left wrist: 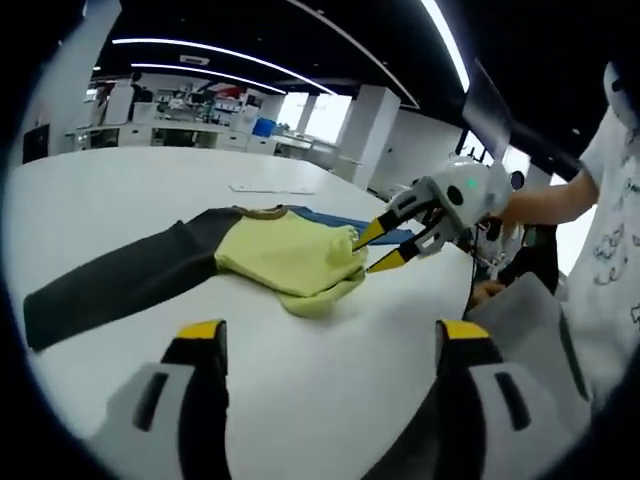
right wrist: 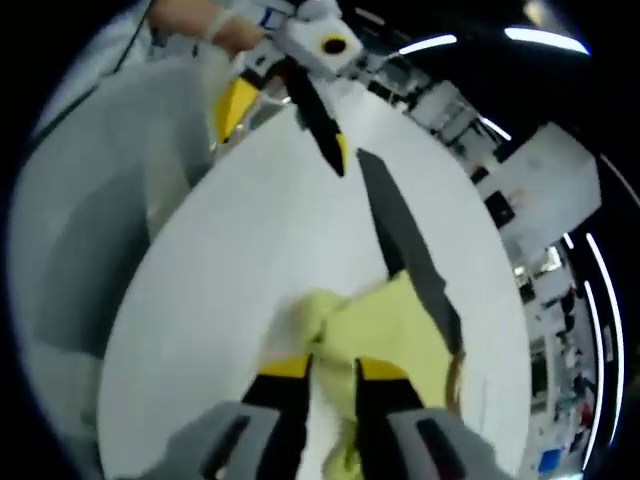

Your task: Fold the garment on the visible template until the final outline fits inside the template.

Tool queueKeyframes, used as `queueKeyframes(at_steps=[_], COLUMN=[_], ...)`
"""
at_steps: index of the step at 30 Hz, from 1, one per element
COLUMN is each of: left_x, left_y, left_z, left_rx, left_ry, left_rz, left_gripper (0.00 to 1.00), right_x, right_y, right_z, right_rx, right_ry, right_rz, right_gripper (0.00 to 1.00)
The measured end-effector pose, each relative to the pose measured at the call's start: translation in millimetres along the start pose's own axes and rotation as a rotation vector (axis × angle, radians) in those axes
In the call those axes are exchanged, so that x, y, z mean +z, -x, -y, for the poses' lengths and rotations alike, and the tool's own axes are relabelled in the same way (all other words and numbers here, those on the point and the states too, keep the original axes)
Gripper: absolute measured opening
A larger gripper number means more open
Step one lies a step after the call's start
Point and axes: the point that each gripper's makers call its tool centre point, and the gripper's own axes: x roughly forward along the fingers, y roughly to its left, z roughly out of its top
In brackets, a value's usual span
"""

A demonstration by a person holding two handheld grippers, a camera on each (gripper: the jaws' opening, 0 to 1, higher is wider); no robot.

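A garment with a yellow body (left wrist: 290, 255) and a long dark sleeve (left wrist: 115, 285) lies on the white table (left wrist: 130, 190), over a blue template (left wrist: 345, 220) that shows at its far edge. My right gripper (left wrist: 368, 252) comes in from the right, with the bunched yellow edge between its tips. In the right gripper view its jaws (right wrist: 332, 365) stand close together with yellow cloth (right wrist: 385, 325) between and ahead of them, and the dark sleeve (right wrist: 405, 240) runs away beyond. My left gripper (left wrist: 333, 335) hangs open over bare table short of the garment, and appears again as the left gripper (right wrist: 285, 125).
A person in a white shirt (left wrist: 615, 230) stands at the right of the table. A grey surface (left wrist: 530, 330) sits past the table's near right edge, seen also as the grey surface (right wrist: 90, 250). Desks and equipment (left wrist: 190, 110) line the far wall.
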Motion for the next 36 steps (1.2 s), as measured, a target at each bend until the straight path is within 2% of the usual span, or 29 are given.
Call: queueKeyframes(at_steps=[2, 7, 10, 18, 27, 30, 36], left_x=[-2.1, -4.5, -4.2, -3.8, -5.0, -5.0, -6.5], left_y=[0, -1, -3, -9, -7, -6, -5], left_z=[-1.0, -0.5, -0.1, 2.2, -3.1, -5.6, -9.4], left_rx=[-0.001, -0.004, -0.009, -0.024, -0.02, -0.02, -0.016], left_ry=[0.005, 0.016, 0.02, 0.029, 0.042, 0.045, 0.055], left_rz=[-0.003, -0.006, -0.005, -0.006, -0.011, -0.009, -0.013], left_gripper=[0.83, 0.82, 0.82, 0.81, 0.81, 0.8, 0.8], right_x=[-2.5, -0.8, 5.5, 8.8, -13.7, -23.4, -44.2], right_y=[0, 8, 18, 34, 36, 32, 17], right_z=[1, 13, 34, 93, 145, 161, 191], right_rx=[-0.005, -0.04, -0.084, -0.198, -0.269, -0.288, -0.316], right_ry=[0.003, -0.049, -0.138, -0.273, -0.414, -0.479, -0.536], right_rz=[-0.009, 0.009, 0.041, 0.097, 0.103, 0.103, 0.072], right_gripper=[0.0, 0.0, 0.0, 0.0, 0.0, 0.0, 0.0])
